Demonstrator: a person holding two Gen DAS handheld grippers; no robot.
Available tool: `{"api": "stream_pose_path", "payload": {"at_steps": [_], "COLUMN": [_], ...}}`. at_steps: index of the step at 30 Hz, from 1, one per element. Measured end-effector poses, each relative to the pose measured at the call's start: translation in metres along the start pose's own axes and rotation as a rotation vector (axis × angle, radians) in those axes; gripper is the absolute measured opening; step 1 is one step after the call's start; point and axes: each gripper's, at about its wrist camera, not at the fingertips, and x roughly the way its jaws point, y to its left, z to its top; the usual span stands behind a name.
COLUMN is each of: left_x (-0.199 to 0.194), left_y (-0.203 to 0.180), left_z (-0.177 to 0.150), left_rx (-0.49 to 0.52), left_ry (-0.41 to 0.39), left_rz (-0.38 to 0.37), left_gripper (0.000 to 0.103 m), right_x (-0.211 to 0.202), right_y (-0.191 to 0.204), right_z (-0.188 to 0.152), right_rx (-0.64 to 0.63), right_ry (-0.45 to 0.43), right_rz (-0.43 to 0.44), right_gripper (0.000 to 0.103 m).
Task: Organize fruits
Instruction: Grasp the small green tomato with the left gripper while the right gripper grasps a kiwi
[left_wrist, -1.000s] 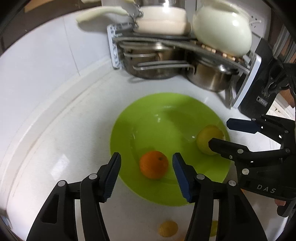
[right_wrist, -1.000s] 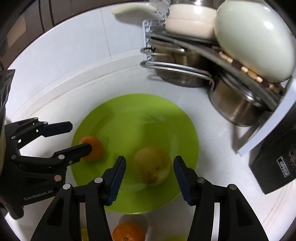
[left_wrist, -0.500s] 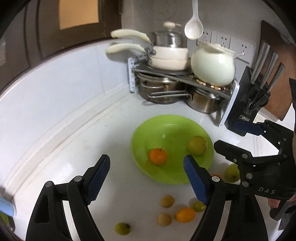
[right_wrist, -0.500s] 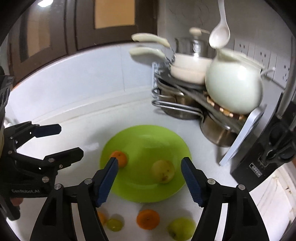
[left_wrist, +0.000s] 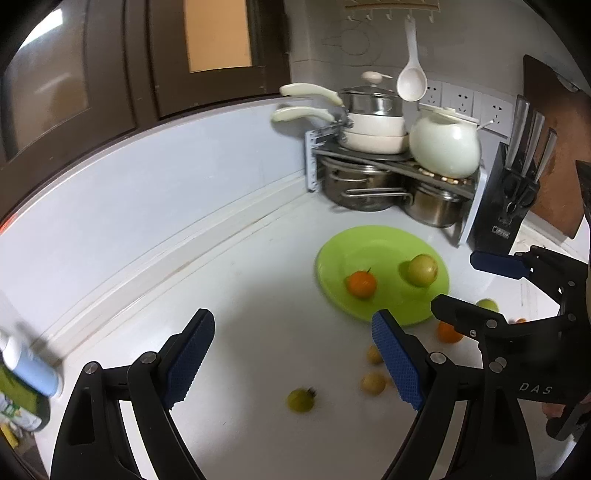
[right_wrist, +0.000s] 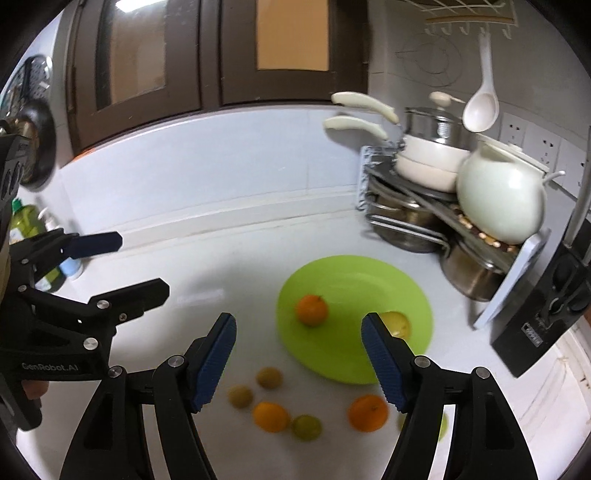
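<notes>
A green plate (left_wrist: 373, 243) (right_wrist: 351, 273) lies on the white counter and holds an orange (left_wrist: 361, 284) (right_wrist: 312, 309) and a yellow-green fruit (left_wrist: 422, 269) (right_wrist: 398, 322). Several small fruits lie loose on the counter in front of the plate: a green one (left_wrist: 300, 400), yellow ones (left_wrist: 373, 383) (right_wrist: 240, 396), oranges (right_wrist: 270, 416) (right_wrist: 368, 412). My left gripper (left_wrist: 293, 358) is open and empty, high above the counter, left of the plate. My right gripper (right_wrist: 299, 356) is open and empty above the loose fruits.
A rack (left_wrist: 373, 158) with pots, pans and a white kettle (left_wrist: 445, 146) stands in the back corner. A black knife block (left_wrist: 506, 199) stands to its right. Bottles (left_wrist: 22, 384) (right_wrist: 22, 225) stand at the far left. A ladle (right_wrist: 480, 107) hangs on the wall.
Both grippers have pulled up and back from the plate, leaving the orange and the yellow-green fruit on it. Both have opened wider. The loose fruits have come into view.
</notes>
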Motion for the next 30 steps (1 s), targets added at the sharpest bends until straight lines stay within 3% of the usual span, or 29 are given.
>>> {"api": "stream_pose_path", "payload": {"at_steps": [13,23,30], "left_x": [-0.005,0.018,0.037], "left_y": [0.018,0.014,0.006], "left_z": [-0.054,-0.083,-0.094], "left_rx": [0.010,0.063,0.119], "left_ry": [0.009,0.035,0.069], "left_rz": [0.081,0.064,0.042], "left_gripper": [0.087,0.086,0.077], "right_x": [0.013,0.033,0.050], "right_y": [0.039,0.055,0.062], "right_z": [-0.030,-0.057,-0.068], "right_rx": [-0.099,-0.201,-0.232], "right_ry": [0.058,0.118,0.175], "right_rz": [0.029,0.000,0.023], "right_gripper": [0.071,0.070,0.060]}}
